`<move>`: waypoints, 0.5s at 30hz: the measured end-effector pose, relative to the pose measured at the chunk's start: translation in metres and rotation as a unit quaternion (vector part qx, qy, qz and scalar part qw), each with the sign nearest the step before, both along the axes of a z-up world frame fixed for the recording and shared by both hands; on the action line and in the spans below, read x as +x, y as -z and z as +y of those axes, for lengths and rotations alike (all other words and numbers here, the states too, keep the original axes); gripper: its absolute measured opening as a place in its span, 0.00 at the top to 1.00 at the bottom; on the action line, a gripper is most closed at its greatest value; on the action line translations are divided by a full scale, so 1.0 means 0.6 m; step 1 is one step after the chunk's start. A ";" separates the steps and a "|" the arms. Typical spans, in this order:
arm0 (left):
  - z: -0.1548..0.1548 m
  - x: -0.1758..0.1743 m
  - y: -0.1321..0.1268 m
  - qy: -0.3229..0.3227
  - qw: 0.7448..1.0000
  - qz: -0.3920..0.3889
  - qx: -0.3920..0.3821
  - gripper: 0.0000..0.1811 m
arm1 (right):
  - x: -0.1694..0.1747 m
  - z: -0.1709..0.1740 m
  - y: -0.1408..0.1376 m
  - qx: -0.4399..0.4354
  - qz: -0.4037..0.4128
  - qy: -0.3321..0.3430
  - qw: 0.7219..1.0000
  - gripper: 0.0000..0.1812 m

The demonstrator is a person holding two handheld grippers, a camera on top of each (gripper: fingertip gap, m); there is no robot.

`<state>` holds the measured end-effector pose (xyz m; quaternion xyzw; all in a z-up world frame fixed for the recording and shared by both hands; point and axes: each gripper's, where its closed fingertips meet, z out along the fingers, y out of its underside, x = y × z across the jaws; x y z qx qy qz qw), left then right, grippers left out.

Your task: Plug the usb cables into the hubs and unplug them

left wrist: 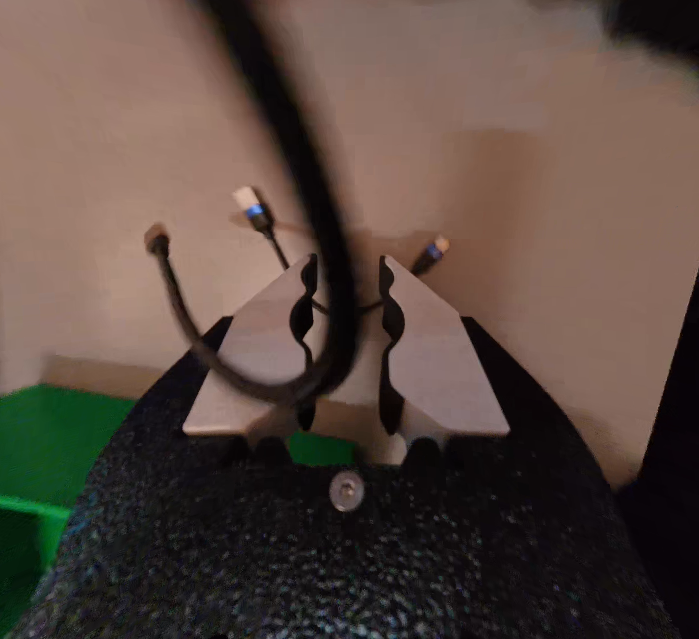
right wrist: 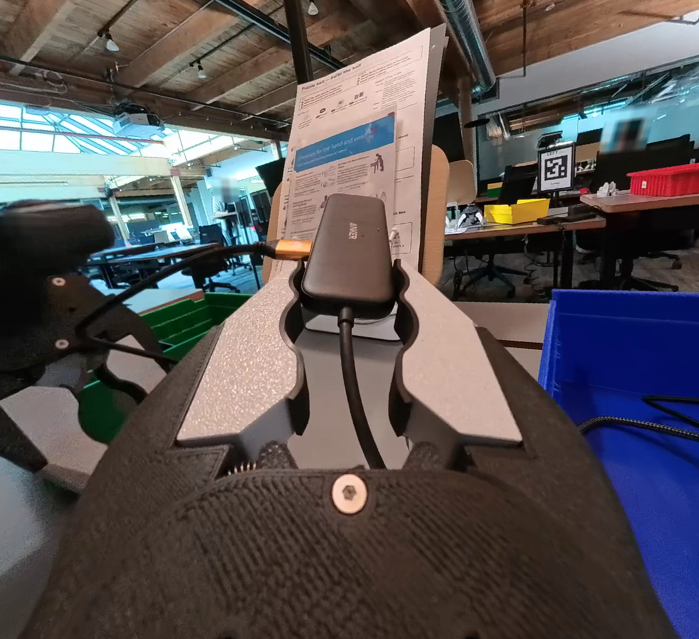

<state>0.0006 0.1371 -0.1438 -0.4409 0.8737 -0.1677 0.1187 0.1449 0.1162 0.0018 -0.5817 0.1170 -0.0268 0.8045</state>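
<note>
My right gripper (right wrist: 348,267) is shut on a dark grey USB hub (right wrist: 350,242) and holds it tilted upward above the table. An orange-collared plug (right wrist: 292,248) sits in the hub's left side. Its black cable (right wrist: 170,269) runs left to my left gripper (right wrist: 68,322). The hub's own cord (right wrist: 351,374) hangs down between my right fingers. The left wrist view is blurred. There my left gripper (left wrist: 348,259) has its jaws apart, and a thick black cable (left wrist: 264,91) passes through the gap and loops over the left finger (left wrist: 264,337). Two blue-ringed connectors (left wrist: 249,204) (left wrist: 438,246) lie beyond.
A green bin (right wrist: 181,322) stands to the left and shows in the left wrist view (left wrist: 45,431). A blue bin (right wrist: 624,356) at the right holds a braided cable (right wrist: 639,424). A stand with printed sheets (right wrist: 359,151) rises behind the hub on the grey table (right wrist: 503,318).
</note>
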 end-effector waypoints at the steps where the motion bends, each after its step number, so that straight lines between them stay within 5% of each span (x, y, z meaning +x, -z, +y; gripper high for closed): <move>1: -0.001 0.013 -0.012 -0.057 0.998 -0.026 -0.024 0.84 | 0.003 -0.001 0.001 0.002 0.005 -0.001 1.000 0.75; 5: -0.006 0.051 -0.020 -0.202 0.957 -0.167 -0.124 0.83 | 0.013 -0.008 0.000 0.010 0.007 0.009 1.000 0.75; 8: 0.048 0.060 0.025 -0.292 0.932 -0.201 -0.073 0.83 | 0.013 -0.007 0.002 0.013 0.012 0.005 1.000 0.75; 11: 0.079 0.070 0.045 -0.309 0.928 -0.205 -0.042 0.83 | 0.010 -0.005 0.002 0.012 0.011 -0.002 1.000 0.75; 15: 0.070 0.084 0.068 -0.310 0.932 -0.163 -0.098 0.81 | 0.010 -0.005 0.003 0.012 0.011 -0.003 1.000 0.75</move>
